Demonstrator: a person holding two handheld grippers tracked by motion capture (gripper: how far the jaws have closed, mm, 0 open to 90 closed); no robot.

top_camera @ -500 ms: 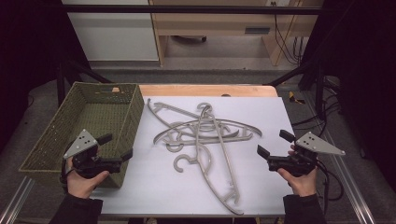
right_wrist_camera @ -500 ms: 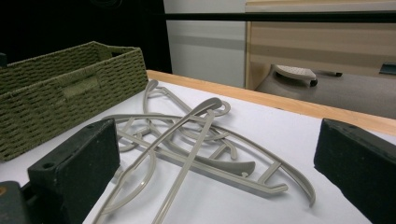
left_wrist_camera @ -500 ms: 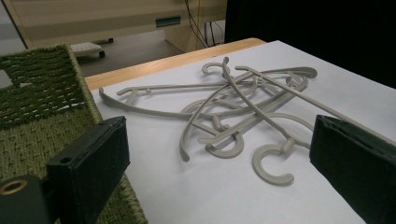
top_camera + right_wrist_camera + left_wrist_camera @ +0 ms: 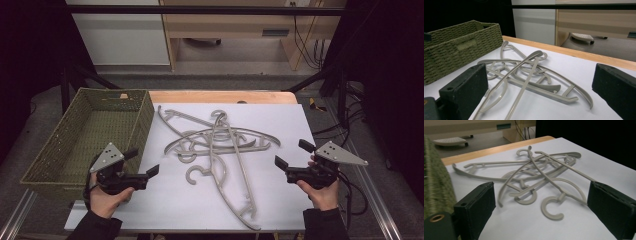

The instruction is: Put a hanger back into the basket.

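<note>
Hands at the near edge of the white sheet [image 4: 280,210] hold the left gripper [image 4: 142,162] and the right gripper [image 4: 294,154], both with jaws spread wide and nothing between them, each aimed inward at the heap from its own side with bare sheet before it. Between them lies the tangle of grey hangers [image 4: 220,145], crossed over one another so hooks and arms interlock; the nearest hook [image 4: 551,207] curls toward the left gripper. Farther left stands the green woven basket [image 4: 87,107], just beside the heap, with a wooden table edge [image 4: 225,96] beyond.
</note>
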